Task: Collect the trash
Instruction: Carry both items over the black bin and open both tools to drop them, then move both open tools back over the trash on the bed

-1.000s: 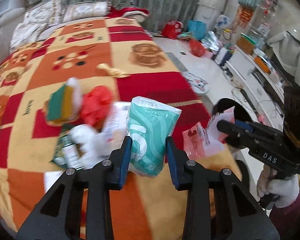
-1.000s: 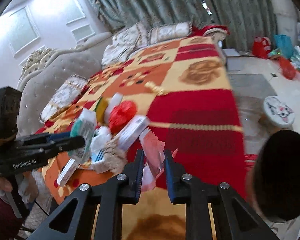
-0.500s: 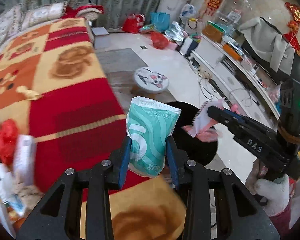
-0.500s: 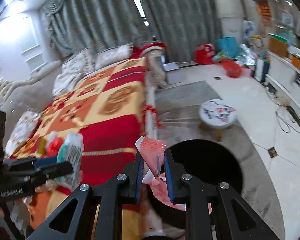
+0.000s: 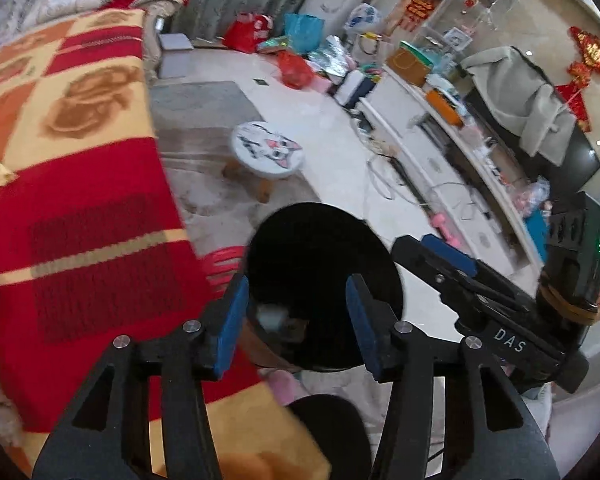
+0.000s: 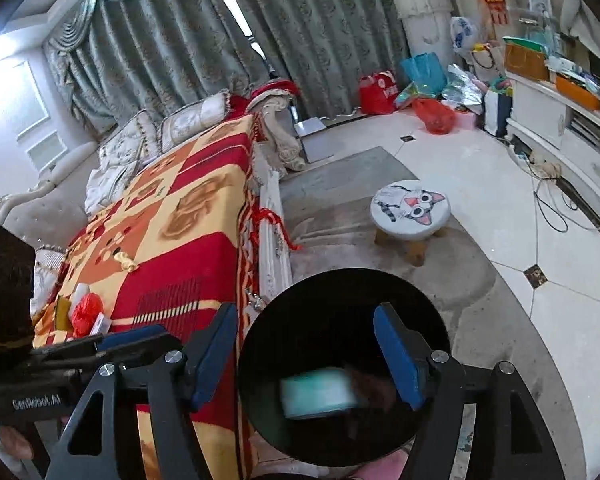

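Beside the blanketed bed (image 6: pixel 172 216), both hand-held grippers, just spreading, hang empty over the black bin (image 6: pixel 340 300).

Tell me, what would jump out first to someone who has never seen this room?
The round black bin on the floor beside the bed, right under both open grippers, left and right; a pale green packet lies blurred inside it. Next, the red, orange and yellow blanket on the bed, with more trash still on it. Then the small cat-face stool on the floor beyond the bin.
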A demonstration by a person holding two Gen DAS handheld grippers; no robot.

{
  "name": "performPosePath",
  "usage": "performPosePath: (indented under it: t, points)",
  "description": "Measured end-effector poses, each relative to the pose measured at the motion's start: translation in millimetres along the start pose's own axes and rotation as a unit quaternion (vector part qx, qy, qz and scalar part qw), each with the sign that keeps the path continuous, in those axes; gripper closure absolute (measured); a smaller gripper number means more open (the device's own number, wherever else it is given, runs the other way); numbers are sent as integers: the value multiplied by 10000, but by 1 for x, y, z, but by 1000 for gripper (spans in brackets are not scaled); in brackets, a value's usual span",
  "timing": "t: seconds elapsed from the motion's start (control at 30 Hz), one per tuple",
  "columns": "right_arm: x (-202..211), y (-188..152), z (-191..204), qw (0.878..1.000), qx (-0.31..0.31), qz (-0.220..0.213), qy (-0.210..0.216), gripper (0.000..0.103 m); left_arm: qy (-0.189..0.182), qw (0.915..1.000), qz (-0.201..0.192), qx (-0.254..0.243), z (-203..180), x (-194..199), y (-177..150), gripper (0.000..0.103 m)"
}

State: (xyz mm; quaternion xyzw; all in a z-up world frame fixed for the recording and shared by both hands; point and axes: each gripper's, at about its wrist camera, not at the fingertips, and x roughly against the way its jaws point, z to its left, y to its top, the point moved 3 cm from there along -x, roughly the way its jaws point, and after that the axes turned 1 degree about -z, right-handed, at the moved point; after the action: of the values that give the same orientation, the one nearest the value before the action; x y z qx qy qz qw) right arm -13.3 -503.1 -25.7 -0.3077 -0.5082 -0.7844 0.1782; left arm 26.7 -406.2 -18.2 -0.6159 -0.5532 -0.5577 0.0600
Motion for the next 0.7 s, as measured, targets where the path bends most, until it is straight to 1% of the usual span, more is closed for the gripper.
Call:
performPosePath:
  t: [0.1, 0.17, 0.27, 0.43, 0.6, 0.7]
  points:
    - [-3, -3, 9, 9999, 114, -8, -4, 35, 362, 9993, -97, -79, 7, 9, -4, 54]
    - [-3, -5, 16, 9999, 152, -36, 17, 35, 690, 9974, -192, -119, 15, 18, -7, 54]
    - [-4, -9, 29, 9998, 206, -25, 56, 35, 980, 9947, -312, -62, 31, 30, -15, 54]
    - [-6, -16, 49, 9996, 247, 12, 146, 35, 1314, 9901, -490, 80, 54, 53, -31, 54]
    - [-8, -27, 83, 9981, 569, 95, 193, 35, 1711, 9830, -646, 153, 76, 79, -46, 54]
    - [-12, -36, 104, 9964, 774, 179, 293, 35, 1790, 9810, -706, 238, 90, 94, -54, 54]
